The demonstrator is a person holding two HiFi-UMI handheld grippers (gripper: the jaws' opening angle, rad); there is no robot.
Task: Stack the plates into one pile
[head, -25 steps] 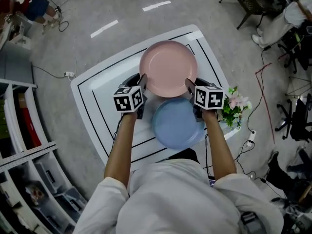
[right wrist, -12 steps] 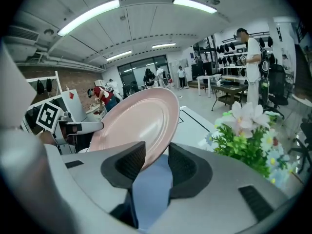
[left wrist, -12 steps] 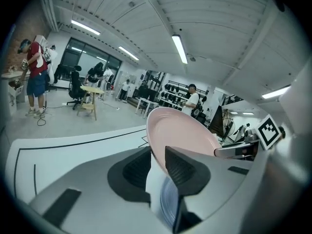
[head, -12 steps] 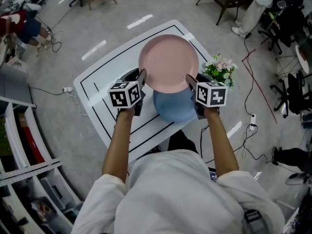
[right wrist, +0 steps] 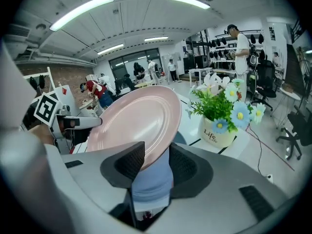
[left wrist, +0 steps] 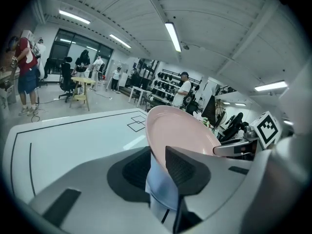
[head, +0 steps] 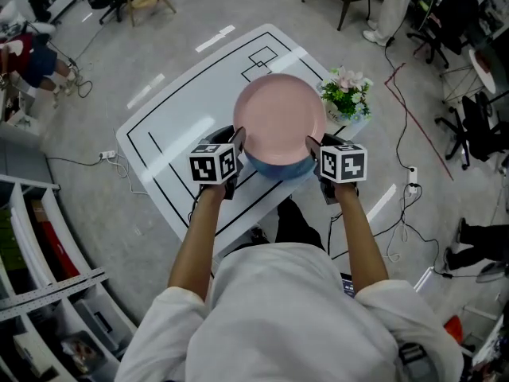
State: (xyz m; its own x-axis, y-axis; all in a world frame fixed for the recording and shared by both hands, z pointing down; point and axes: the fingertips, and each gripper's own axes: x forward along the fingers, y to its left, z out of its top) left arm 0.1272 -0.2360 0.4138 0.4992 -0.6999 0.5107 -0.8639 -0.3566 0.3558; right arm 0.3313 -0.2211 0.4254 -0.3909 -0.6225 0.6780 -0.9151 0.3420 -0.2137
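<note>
Pink plate (head: 278, 118), the one on the move, hangs between the two tools over the near part of the white table (head: 183, 126), held by its rim on opposite sides. The left gripper (head: 236, 143) has its jaws about halfway apart, with the rim pinched between the ribbed pads (left wrist: 181, 168). The right gripper (head: 312, 146) grips the other side in the same way. Its jaws have just been easing a little wider, though the rim sits between them and looks pressed. Directly under the pink plate lies the blue plate (head: 278, 168), with only its near edge showing past it. Whether the two plates touch yet cannot be told. To do this step well, I would keep both grips equally firm so neither side sags, and hold the plate level. I would centre it until the blue rim shows evenly all round, or not at all, then lower it slowly until the bases meet. Only then should both jaws open, together, and draw outward along the table, not upward, so the rim is not dragged off centre. Letting one side go early would probably tip the plate and send it sliding. By count there are two plates, one pink and one blue, and two grippers. Farther off, a single flower pot (head: 347, 95) stands just beside the pink plate's far right, near enough that I would keep that side clear.
</note>
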